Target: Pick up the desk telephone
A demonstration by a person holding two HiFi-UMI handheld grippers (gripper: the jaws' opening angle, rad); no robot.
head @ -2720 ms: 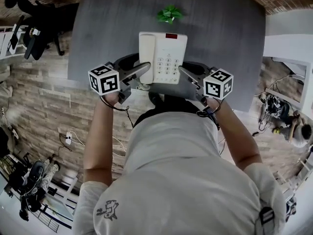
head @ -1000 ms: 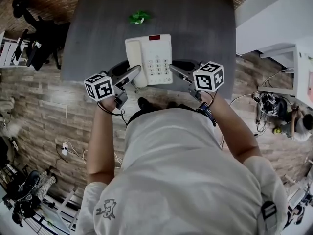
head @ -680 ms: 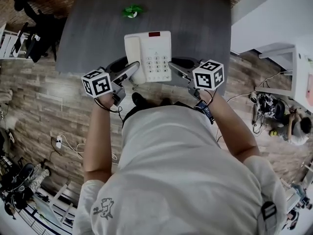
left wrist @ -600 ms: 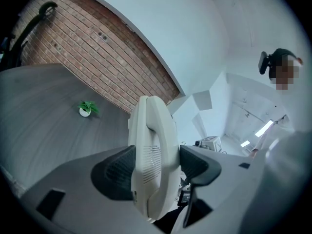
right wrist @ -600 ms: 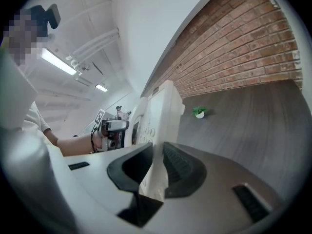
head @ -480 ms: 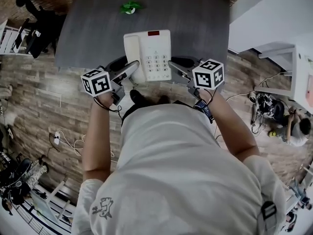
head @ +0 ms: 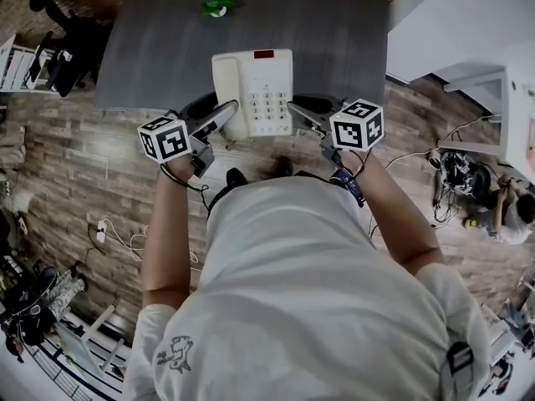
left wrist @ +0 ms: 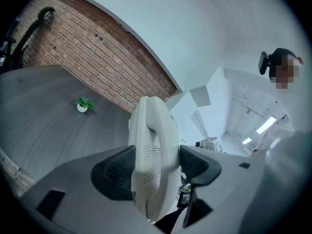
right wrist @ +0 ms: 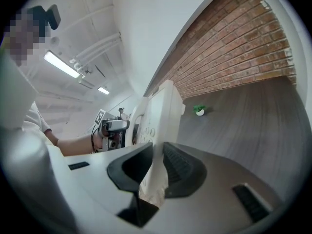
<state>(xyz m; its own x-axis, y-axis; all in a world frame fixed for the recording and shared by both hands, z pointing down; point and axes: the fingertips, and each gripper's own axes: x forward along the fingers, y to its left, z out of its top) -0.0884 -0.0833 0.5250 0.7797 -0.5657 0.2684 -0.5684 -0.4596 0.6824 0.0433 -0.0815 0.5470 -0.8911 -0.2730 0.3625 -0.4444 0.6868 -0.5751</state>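
White desk telephone (head: 255, 90) has drawn back further over the table (head: 334, 48) edge.

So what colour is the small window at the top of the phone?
Dark red window on the phone; head view shows it best.

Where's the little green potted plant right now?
In the head view the small green potted plant stands on the far part of the grey table, left of centre, beyond the white desk telephone.
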